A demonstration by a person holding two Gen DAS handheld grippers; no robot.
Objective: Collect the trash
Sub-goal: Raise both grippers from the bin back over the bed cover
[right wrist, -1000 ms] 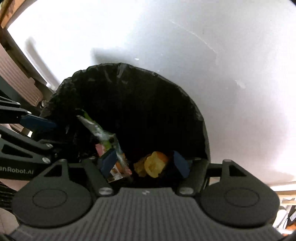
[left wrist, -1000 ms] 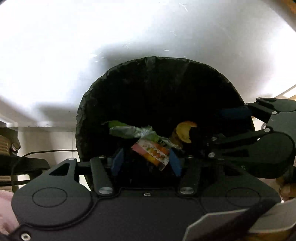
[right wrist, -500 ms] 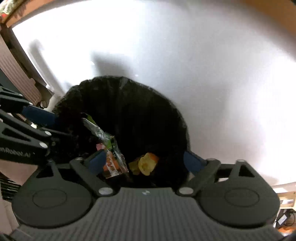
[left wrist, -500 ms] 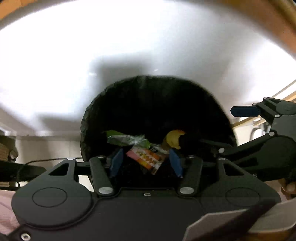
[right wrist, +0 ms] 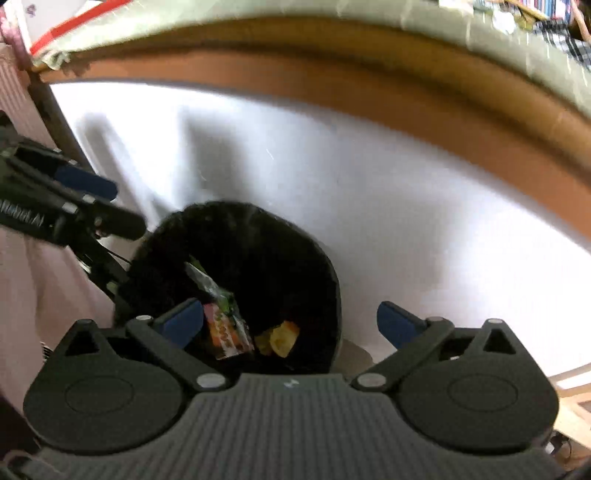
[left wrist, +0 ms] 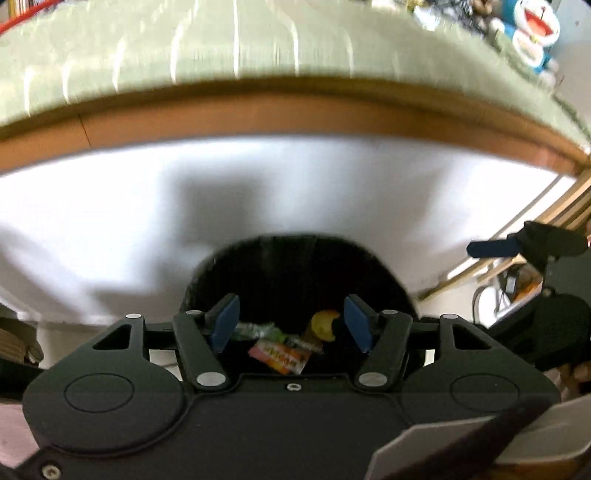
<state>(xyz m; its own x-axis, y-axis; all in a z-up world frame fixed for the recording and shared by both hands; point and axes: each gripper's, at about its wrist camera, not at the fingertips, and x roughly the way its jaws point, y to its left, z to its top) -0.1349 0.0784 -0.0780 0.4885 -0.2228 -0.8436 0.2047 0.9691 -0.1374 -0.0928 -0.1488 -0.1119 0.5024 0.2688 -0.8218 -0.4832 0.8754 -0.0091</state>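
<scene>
A black bin lined with a black bag [left wrist: 295,266] [right wrist: 236,243] stands below both grippers, against a white panel. Inside lie a pink-and-orange snack wrapper [left wrist: 280,355] [right wrist: 227,332], a clear green wrapper [left wrist: 255,329] [right wrist: 207,282] and a yellow peel [left wrist: 323,321] [right wrist: 280,338]. My left gripper [left wrist: 291,326] hovers above the bin, its jaws opening with nothing between the blue pads. My right gripper [right wrist: 291,323] is wide open and empty, also above the bin. Each gripper shows at the edge of the other's view.
A wooden table edge [left wrist: 295,114] [right wrist: 332,77] with a green cloth [left wrist: 221,40] curves across the top. Blue-and-white toy figures [left wrist: 532,33] sit at its far right. A pink sleeve [right wrist: 44,288] is at the left, wooden slats [left wrist: 546,225] at the right.
Both grippers have risen away from the bin, so it looks smaller and the table edge has come into view. The right jaws spread wide, the left widened, and the trash stays in the bin.
</scene>
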